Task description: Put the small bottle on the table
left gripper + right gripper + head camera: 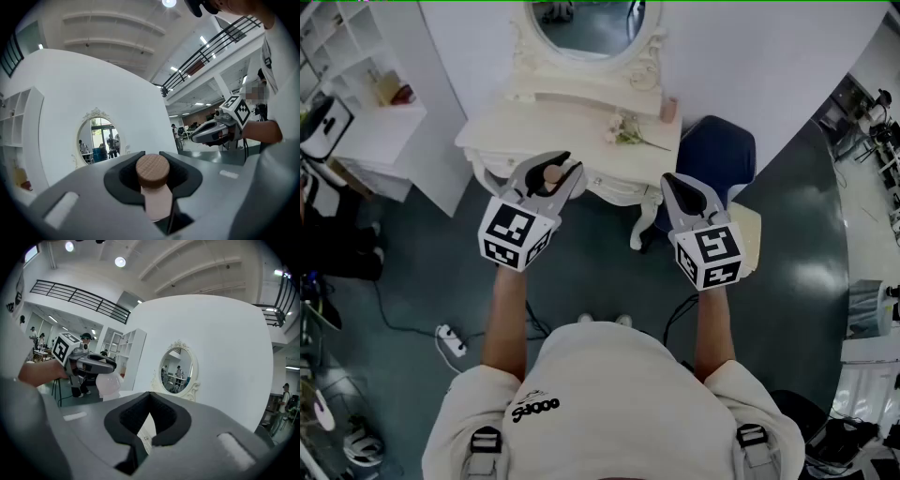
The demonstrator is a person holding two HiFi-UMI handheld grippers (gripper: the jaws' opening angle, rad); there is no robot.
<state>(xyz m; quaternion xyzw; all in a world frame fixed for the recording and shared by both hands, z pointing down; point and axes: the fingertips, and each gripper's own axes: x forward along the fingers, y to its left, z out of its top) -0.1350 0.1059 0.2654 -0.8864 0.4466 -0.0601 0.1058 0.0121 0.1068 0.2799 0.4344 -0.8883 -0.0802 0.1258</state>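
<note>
My left gripper (555,170) is shut on a small bottle (551,174) and holds it in the air in front of the white dressing table (572,127). In the left gripper view the bottle's round wooden cap (152,170) and pale pink neck sit between the black pads. From the right gripper view the pink bottle body (110,383) hangs below the left gripper (101,364). My right gripper (676,185) is level with the left one, shut and empty; its own view shows nothing in the pad hollow (149,414).
On the dressing table stand an oval mirror (586,23), a pink cup (670,108) and a sprig of flowers (628,133). A blue chair (719,155) stands to the table's right, white shelves (366,84) to its left. A power strip (450,339) lies on the floor.
</note>
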